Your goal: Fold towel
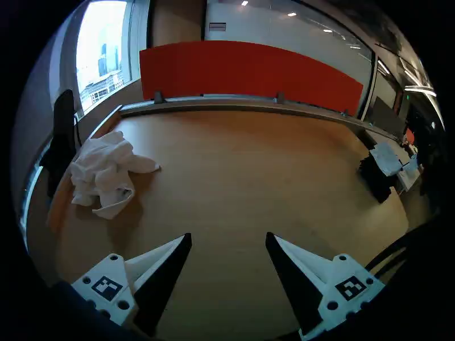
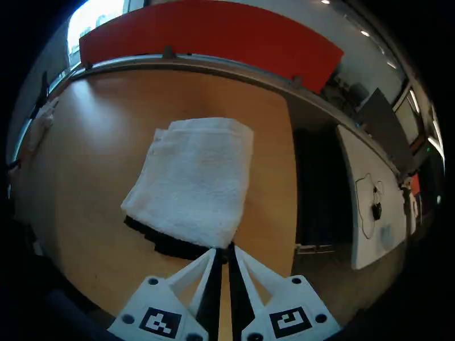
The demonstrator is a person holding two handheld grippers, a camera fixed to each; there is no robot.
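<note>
On the bench [image 2: 96, 148], in the right gripper view, a folded towel [image 2: 196, 176] lies as a neat rectangle in several layers, edges roughly square, with a dark shadow under its near edge. The right gripper [image 2: 224, 253] has its fingers drawn almost together at the towel's near corner and seems to pinch it there, though the contact itself is hard to make out. That towel looks finished, or close to it; it may only need setting down and releasing.

In the left gripper view, a crumpled towel [image 1: 105, 170] sits in a heap near the bench's far left corner, below the red screen [image 1: 250, 71], well apart from the left gripper [image 1: 227, 236]. Its fingers are spread wide over bare bench and grasp nothing. That heap is not yet folded, so about half the work appears left.
</note>
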